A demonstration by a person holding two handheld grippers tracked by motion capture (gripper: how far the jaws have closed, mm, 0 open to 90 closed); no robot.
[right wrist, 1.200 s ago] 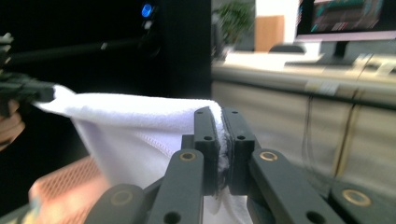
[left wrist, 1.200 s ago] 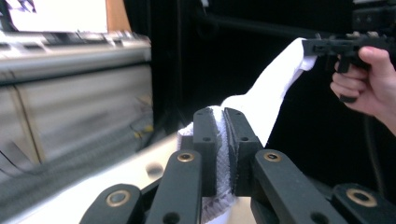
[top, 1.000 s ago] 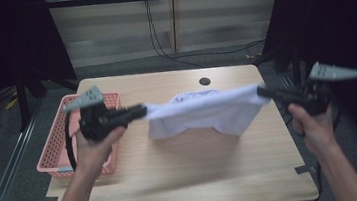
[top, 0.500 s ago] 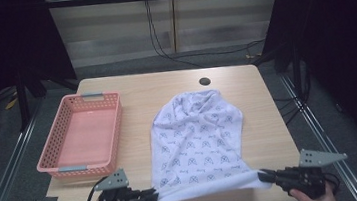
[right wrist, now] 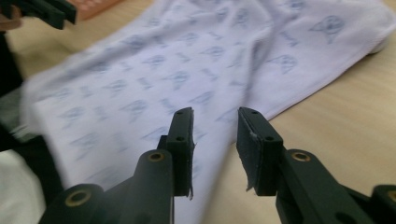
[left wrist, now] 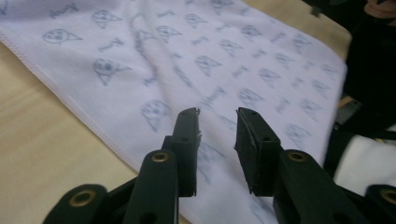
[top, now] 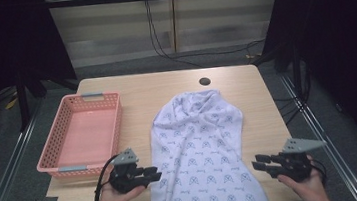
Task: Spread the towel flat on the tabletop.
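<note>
White patterned cloth (top: 200,158) spread flat on the table (top: 135,92), near edge over the table's front, left gripper (top: 155,175) and right gripper (top: 257,165) at its two sides, jaws just opening, holding nothing, pink basket (top: 82,135) at left

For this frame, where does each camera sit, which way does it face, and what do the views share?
High view: above the person's side, facing forward and down on the table; both hands, left gripper, right gripper, pink basket.
Left gripper view: rides the left gripper, facing the patterned white cloth.
Right gripper view: rides the right gripper, facing the cloth.
Shared: the cloth, lying flat, with both grippers' fingers apart and clear of it.
</note>
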